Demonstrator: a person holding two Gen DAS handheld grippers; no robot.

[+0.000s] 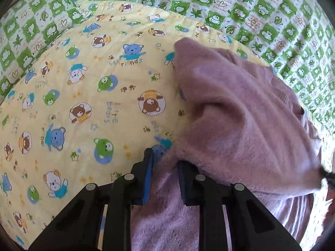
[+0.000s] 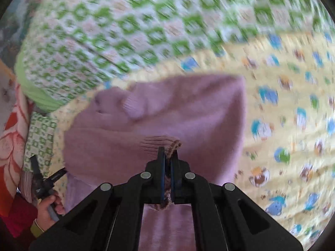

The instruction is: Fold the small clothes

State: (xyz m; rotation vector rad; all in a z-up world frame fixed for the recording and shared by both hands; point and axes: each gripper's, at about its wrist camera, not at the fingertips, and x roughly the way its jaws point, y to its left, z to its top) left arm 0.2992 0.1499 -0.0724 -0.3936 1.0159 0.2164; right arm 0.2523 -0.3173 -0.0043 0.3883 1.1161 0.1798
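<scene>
Fabric of the lilac sweater (image 2: 188, 113) is pinched at its ribbed cuff (image 2: 167, 146) by the closed right tool (image 2: 167, 159); the left tool (image 1: 165, 163), partly open, is pressed around its hem on the yellow bear-print quilt (image 1: 83, 96)

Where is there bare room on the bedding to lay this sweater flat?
The yellow bear-print quilt lies bare between the pink sweater and the green checked quilt. Crowded where the left gripper and right gripper hold the sweater.
</scene>
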